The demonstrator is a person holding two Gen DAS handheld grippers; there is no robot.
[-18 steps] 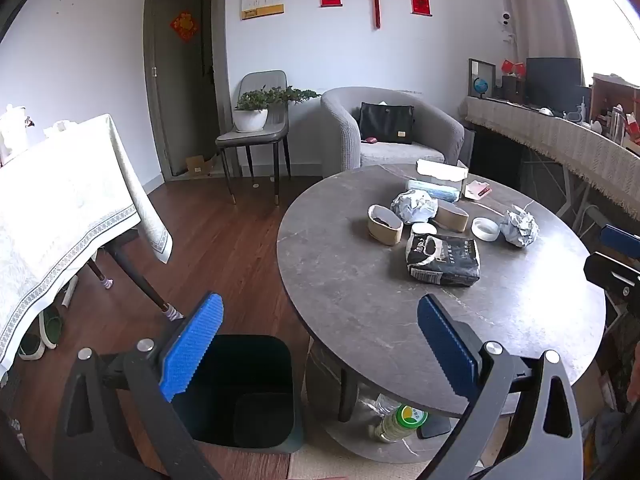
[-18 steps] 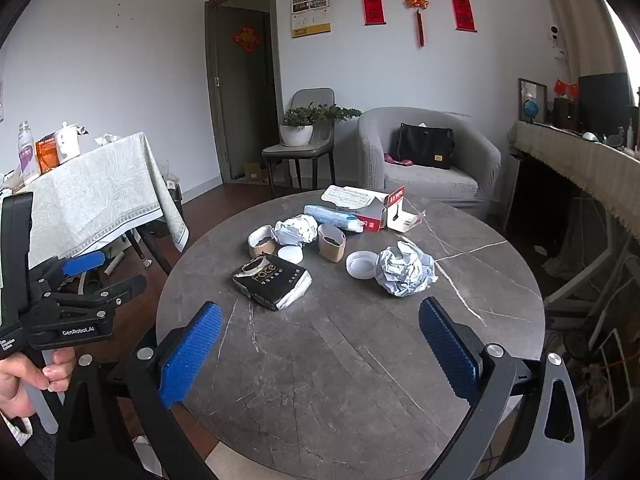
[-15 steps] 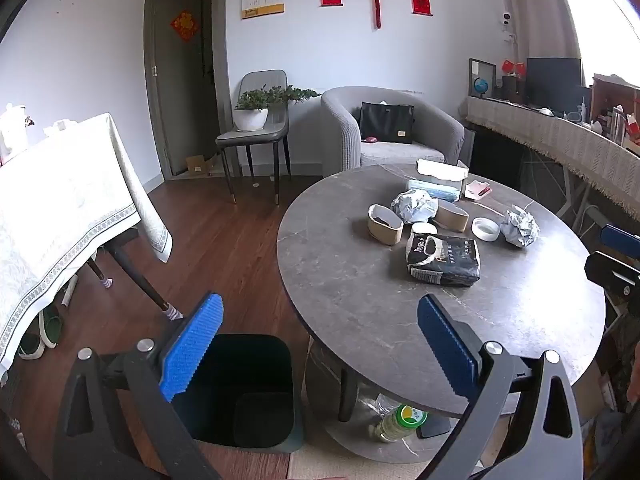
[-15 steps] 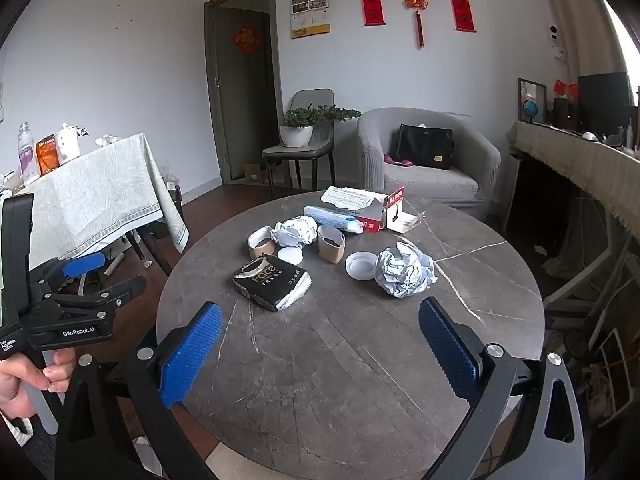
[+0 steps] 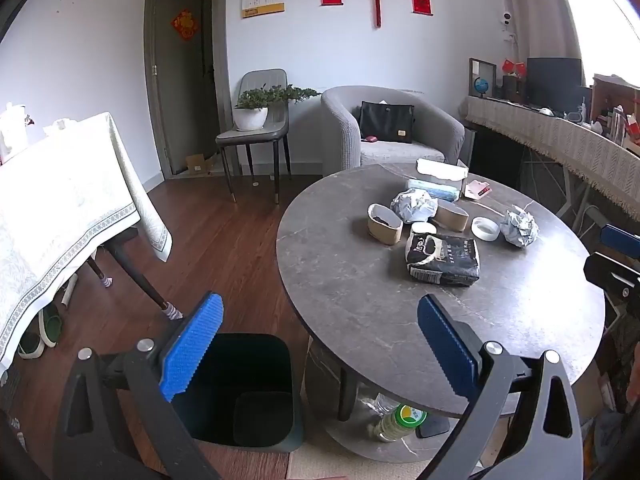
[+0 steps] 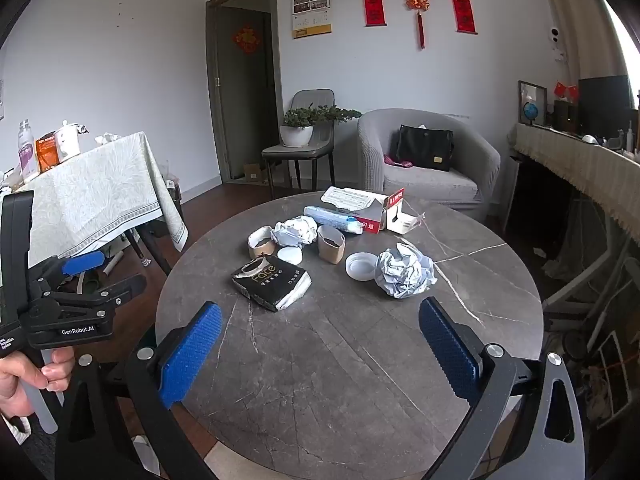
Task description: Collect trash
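Observation:
Trash lies on a round dark table (image 6: 360,360): a black snack bag (image 6: 272,282) (image 5: 442,258), two crumpled paper balls (image 6: 404,274) (image 6: 294,230), two cardboard tape rolls (image 6: 331,243) (image 6: 260,240) and two white lids (image 6: 360,266). A dark bin (image 5: 240,388) stands on the floor left of the table. My left gripper (image 5: 320,344) is open and empty, above the bin and the table's near edge. My right gripper (image 6: 320,344) is open and empty over the table's near side.
A tissue box (image 6: 360,204), a blue wipes pack (image 6: 332,218) and a small carton (image 6: 398,212) sit at the table's far side. A bottle (image 5: 396,420) lies on the shelf under the table. A cloth-covered table (image 5: 60,192), chair (image 5: 256,132) and armchair (image 5: 392,132) stand beyond.

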